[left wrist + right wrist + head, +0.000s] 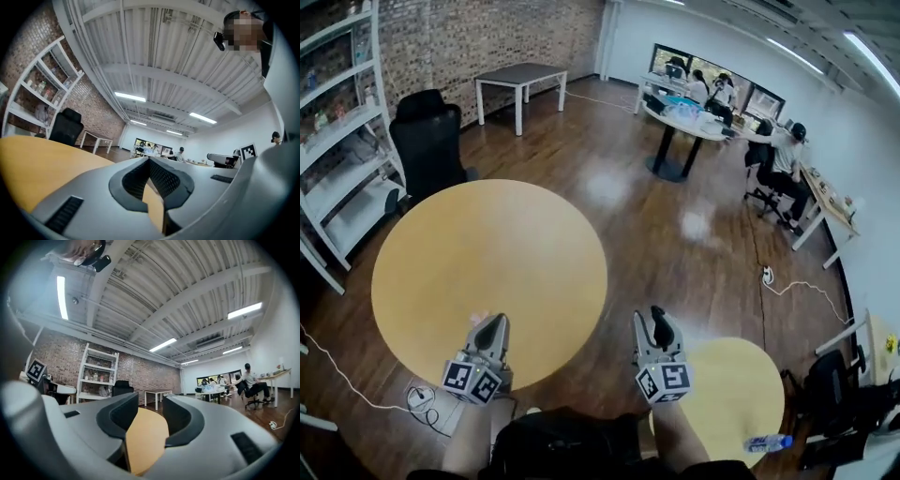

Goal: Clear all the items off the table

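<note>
Desk (487,253): nothing seen on it, centre left; judged cleared.
Left gripper (494,323): jaws closed together, empty.
Right gripper (656,316): jaws held partly apart, empty, since nothing is there to grasp.

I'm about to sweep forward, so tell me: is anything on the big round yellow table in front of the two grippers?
Nothing visible. The large round yellow table is bare ahead of the left gripper and right gripper. The only loose item in view is a clear plastic bottle at the smaller yellow table.
</note>
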`<action>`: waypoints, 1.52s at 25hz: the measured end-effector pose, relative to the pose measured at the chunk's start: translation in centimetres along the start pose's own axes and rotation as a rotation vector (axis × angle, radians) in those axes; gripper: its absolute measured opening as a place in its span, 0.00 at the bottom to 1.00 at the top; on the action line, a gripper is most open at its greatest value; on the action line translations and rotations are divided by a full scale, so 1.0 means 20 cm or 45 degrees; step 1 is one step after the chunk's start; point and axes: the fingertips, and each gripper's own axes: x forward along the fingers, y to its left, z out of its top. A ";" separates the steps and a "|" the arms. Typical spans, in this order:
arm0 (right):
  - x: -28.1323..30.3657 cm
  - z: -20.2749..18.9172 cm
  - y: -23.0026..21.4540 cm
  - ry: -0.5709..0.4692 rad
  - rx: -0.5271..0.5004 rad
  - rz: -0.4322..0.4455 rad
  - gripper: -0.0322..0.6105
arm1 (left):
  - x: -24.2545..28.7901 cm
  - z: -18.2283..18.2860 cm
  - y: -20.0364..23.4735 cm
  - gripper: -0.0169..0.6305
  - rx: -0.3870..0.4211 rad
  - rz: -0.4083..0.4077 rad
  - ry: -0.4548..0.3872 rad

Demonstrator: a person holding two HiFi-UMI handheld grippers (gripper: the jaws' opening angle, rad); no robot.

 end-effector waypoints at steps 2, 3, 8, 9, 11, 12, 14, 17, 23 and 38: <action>0.19 -0.03 0.25 0.010 -0.004 0.144 0.31 | -0.15 0.09 0.20 0.03 0.027 0.121 -0.040; 0.28 -0.05 0.38 0.019 0.000 0.218 0.31 | -0.24 0.14 0.30 0.03 0.044 0.185 -0.056; 0.59 -0.11 0.94 0.066 0.011 0.541 0.32 | -0.62 0.35 0.64 0.03 0.114 0.473 -0.110; 0.62 -0.12 1.04 0.074 0.007 0.608 0.31 | -0.68 0.38 0.69 0.03 0.125 0.524 -0.122; 0.68 -0.16 1.22 0.098 0.002 0.721 0.31 | -0.80 0.42 0.75 0.03 0.141 0.610 -0.142; 0.70 -0.18 1.30 0.115 0.003 0.765 0.31 | -0.85 0.42 0.77 0.03 0.145 0.647 -0.146; 0.73 -0.24 1.42 0.154 0.008 0.846 0.31 | -0.93 0.40 0.80 0.03 0.143 0.715 -0.141; 0.78 -0.30 1.55 0.210 0.011 0.967 0.31 | -0.99 0.39 0.81 0.03 0.135 0.802 -0.126; 0.93 -0.38 1.72 0.290 -0.021 1.124 0.31 | -1.05 0.41 0.85 0.03 0.131 0.919 -0.125; 0.92 -1.01 1.88 0.756 -0.159 1.316 0.31 | -1.09 0.08 1.01 0.03 -0.101 1.117 0.044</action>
